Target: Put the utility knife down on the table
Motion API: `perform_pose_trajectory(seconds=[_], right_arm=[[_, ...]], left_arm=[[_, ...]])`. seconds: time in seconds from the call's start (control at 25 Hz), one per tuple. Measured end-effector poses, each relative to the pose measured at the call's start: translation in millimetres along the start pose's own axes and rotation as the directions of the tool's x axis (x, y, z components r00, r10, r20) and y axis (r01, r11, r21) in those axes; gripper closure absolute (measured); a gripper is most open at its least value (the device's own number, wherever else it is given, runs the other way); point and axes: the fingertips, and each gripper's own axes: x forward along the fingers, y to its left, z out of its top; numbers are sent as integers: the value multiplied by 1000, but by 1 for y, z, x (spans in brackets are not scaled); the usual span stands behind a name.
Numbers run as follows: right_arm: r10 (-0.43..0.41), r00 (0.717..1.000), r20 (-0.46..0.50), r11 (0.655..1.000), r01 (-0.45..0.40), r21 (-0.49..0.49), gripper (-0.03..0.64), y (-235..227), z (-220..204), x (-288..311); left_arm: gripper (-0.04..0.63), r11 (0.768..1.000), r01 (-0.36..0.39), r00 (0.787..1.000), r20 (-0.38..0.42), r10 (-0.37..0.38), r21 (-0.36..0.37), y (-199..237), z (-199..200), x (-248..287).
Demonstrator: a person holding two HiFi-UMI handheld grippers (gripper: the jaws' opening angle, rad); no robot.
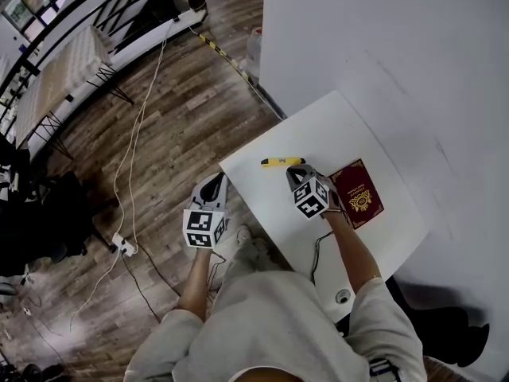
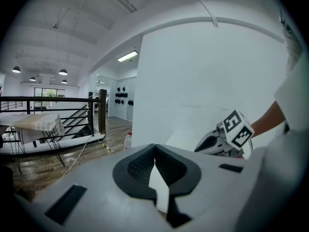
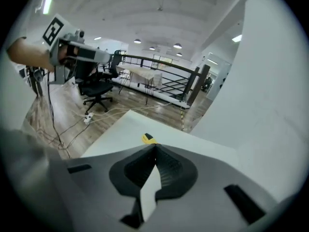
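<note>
A yellow utility knife [image 1: 282, 162] lies flat on the white table [image 1: 262, 193] near its far corner. My right gripper [image 1: 297, 174] hovers just behind the knife, shut with nothing between its jaws. In the right gripper view only the knife's yellow end [image 3: 148, 138] peeks over the shut jaws. My left gripper [image 1: 213, 188] is off the table's left edge, over the wooden floor, shut and empty. The left gripper view shows its jaw tips [image 2: 155, 149] meeting and the right gripper's marker cube [image 2: 235, 129] off to the right.
A dark red passport-like booklet [image 1: 357, 193] lies on the table to the right of my right hand. A white wall [image 1: 398, 62] stands behind the table. Cables [image 1: 131, 173] run over the wooden floor on the left, with a railing and a folding table farther off.
</note>
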Motion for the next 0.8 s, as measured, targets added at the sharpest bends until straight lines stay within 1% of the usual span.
perform_pose_trajectory(seconds=[0.12, 0.2, 0.4, 0.56, 0.8], right_arm=[[-29, 996, 79, 992, 19, 122, 618, -9, 10, -16], [-54, 990, 127, 983, 30, 183, 618, -15, 16, -27], [-151, 958, 243, 946, 69, 316, 618, -31, 35, -60], [-222, 925, 308, 919, 93, 384, 618, -36, 49, -86], [-306, 877, 371, 894, 131, 428, 618, -40, 61, -118]], left_arm=[[588, 1000, -3, 1000, 11, 3, 8, -4, 5, -1], [588, 1000, -3, 1000, 21, 3, 15, -6, 10, -2], [588, 1000, -7, 999, 45, 6, 29, -6, 24, -8], [588, 999, -8, 998, 68, 6, 38, -8, 35, -11], [588, 999, -1, 995, 104, -4, 53, -15, 51, -14]])
